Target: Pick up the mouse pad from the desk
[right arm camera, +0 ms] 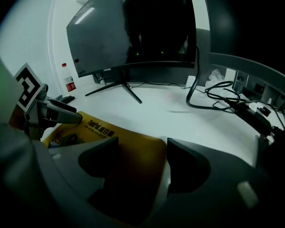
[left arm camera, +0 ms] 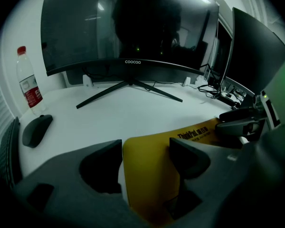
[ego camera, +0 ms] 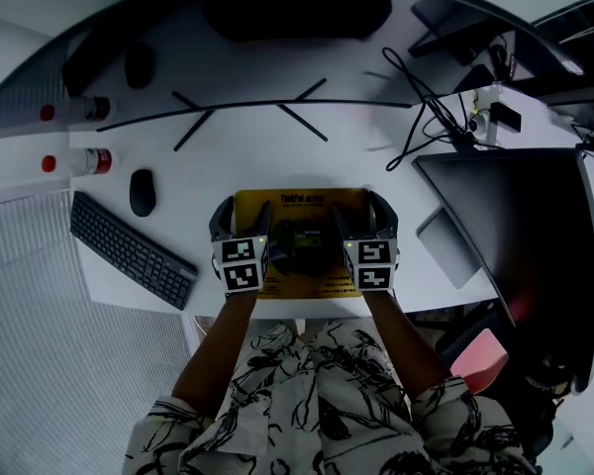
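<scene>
A yellow mouse pad with black print lies on the white desk, right in front of the person. My left gripper straddles its left edge: one jaw rests outside on the desk, the other over the pad. My right gripper straddles the right edge the same way, with the pad filling most of the gap. Both grippers point down at a slant with their jaws apart. A thin strip of desk shows between each outer jaw and the pad's edge. I see no pinch on the pad.
A black keyboard and a black mouse lie to the left, with two water bottles beyond them. A curved monitor on a splayed stand fills the back. Cables and a dark screen crowd the right.
</scene>
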`<state>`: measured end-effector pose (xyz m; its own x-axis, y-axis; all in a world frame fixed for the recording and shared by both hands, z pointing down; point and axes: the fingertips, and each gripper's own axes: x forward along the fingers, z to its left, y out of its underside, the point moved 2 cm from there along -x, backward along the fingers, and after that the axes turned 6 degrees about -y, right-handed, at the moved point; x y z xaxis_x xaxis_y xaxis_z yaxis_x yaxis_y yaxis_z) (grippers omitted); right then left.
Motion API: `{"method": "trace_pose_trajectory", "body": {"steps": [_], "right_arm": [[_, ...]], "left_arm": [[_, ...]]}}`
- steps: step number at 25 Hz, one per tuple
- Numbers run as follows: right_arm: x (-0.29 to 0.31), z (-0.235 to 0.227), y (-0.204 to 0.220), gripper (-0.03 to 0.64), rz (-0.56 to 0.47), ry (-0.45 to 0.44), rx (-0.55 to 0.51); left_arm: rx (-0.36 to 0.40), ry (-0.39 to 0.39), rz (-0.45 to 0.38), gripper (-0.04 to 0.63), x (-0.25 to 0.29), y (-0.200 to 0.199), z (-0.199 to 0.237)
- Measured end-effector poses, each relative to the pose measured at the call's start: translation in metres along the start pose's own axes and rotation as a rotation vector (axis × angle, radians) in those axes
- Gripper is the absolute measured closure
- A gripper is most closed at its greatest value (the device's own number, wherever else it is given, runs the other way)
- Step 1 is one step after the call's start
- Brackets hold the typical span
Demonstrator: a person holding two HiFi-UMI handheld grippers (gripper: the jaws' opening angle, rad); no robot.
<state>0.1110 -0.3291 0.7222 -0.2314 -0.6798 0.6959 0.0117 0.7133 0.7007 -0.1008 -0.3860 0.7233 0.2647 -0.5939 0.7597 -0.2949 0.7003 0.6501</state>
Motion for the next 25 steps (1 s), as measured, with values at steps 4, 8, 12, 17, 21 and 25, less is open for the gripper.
{"method": "trace_pose_trajectory", "body": {"steps": [4,8,12,17,21,25], "right_arm": [[0.001,0.002,0.000,0.305,0.001,0.000,0.000],[0.001,0.006,0.001,0.349,0.004,-0.002,0.004],[0.001,0.011,0.002,0.387,0.004,-0.006,0.002],[0.000,0.018,-0.001,0.443,-0.003,-0.020,0.000],[-0.001,0.023,0.000,0.495,0.000,-0.036,-0.017],[-0.003,0.028,-0.002,0.527,0.011,-0.079,-0.023]], "left_arm": [[0.002,0.001,0.002,0.295,0.001,0.000,0.000],[0.003,0.003,0.008,0.301,0.001,0.000,-0.001],[0.017,0.024,0.010,0.365,0.000,0.000,-0.006],[0.022,0.074,0.010,0.468,-0.002,0.000,-0.018],[0.006,0.112,0.018,0.470,-0.004,0.000,-0.018],[0.004,0.154,0.019,0.494,-0.006,-0.001,-0.021]]}}
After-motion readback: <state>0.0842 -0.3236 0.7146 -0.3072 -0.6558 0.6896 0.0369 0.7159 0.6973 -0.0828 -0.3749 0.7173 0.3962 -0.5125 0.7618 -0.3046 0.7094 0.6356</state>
